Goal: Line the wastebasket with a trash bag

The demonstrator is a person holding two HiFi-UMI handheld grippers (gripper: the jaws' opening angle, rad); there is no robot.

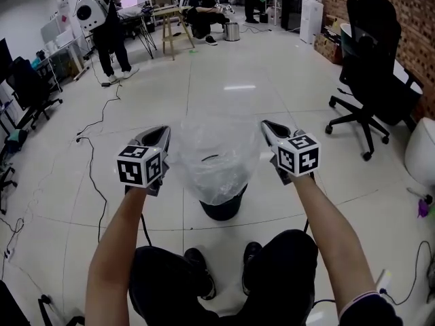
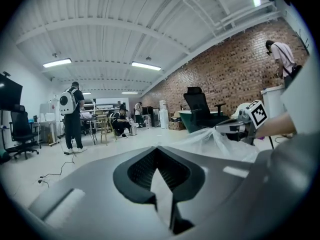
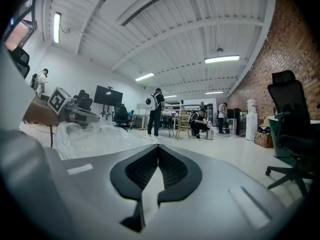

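A clear trash bag hangs spread open between my two grippers, just above a black wastebasket on the floor in front of my feet. My left gripper is shut on the bag's left rim, and my right gripper is shut on its right rim. The bag's bottom droops onto the basket's mouth and hides most of it. In the left gripper view the shut gripper points level, with the bag running off to the right gripper. The right gripper view shows the same gripper and the bag at left.
A black office chair stands to the right, with a white bin beyond it. Cables trail over the tiled floor at left. People stand and sit by tables at the far end. My shoes are just behind the basket.
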